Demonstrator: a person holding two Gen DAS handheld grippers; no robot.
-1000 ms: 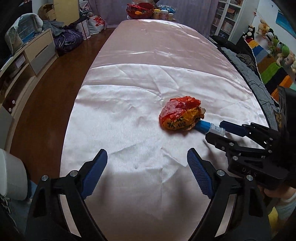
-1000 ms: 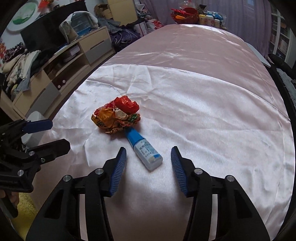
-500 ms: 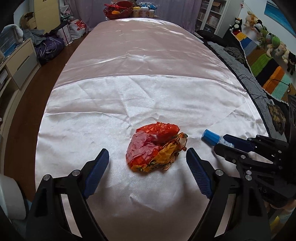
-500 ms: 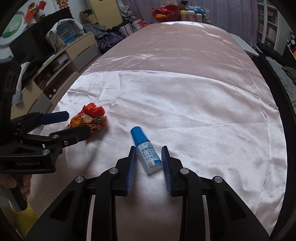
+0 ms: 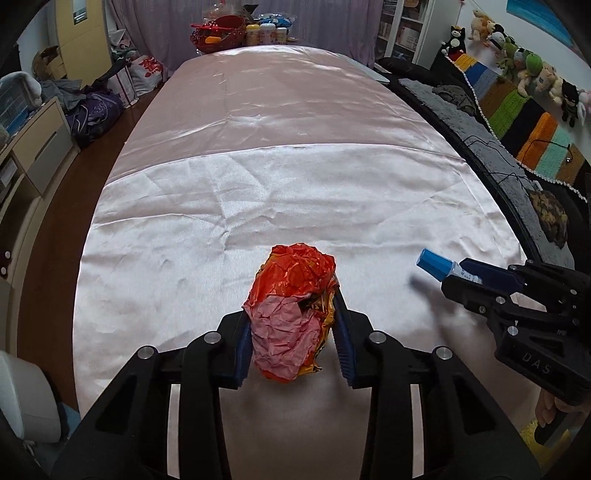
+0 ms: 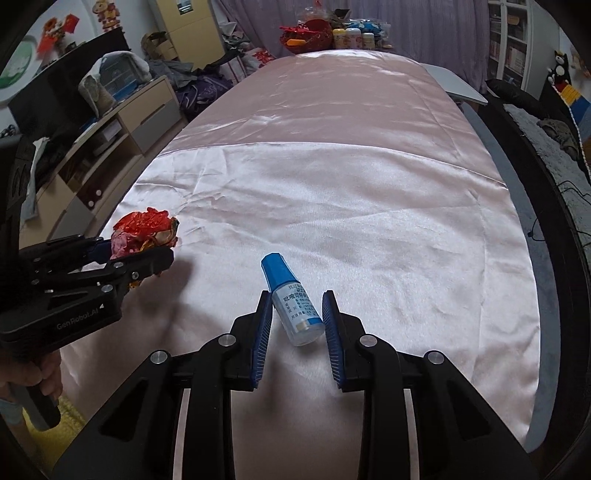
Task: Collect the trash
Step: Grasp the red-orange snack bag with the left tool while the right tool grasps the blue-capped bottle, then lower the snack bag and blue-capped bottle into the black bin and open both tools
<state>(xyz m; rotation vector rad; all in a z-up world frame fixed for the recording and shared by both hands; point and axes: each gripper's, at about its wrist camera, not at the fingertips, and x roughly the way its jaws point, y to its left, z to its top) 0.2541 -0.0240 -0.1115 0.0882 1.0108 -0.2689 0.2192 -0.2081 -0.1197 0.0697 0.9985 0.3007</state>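
A crumpled red and orange wrapper (image 5: 293, 306) sits clamped between the blue pads of my left gripper (image 5: 293, 332), raised a little above the pink satin cloth (image 5: 295, 192). It also shows in the right wrist view (image 6: 146, 234), held by the left gripper (image 6: 122, 258). A small white bottle with a blue cap (image 6: 293, 301) is held between the pads of my right gripper (image 6: 295, 321), cap pointing away. In the left wrist view the bottle (image 5: 439, 264) sticks out of the right gripper (image 5: 476, 275).
The long table carries a red basket (image 5: 218, 31) and several jars (image 5: 267, 33) at its far end. A low cabinet (image 6: 122, 125) and bags stand on the left. A dark sofa (image 5: 491, 147) with a striped blanket runs along the right.
My left gripper has closed on the wrapper and lifted it. My right gripper has closed on the bottle and raised it off the cloth.
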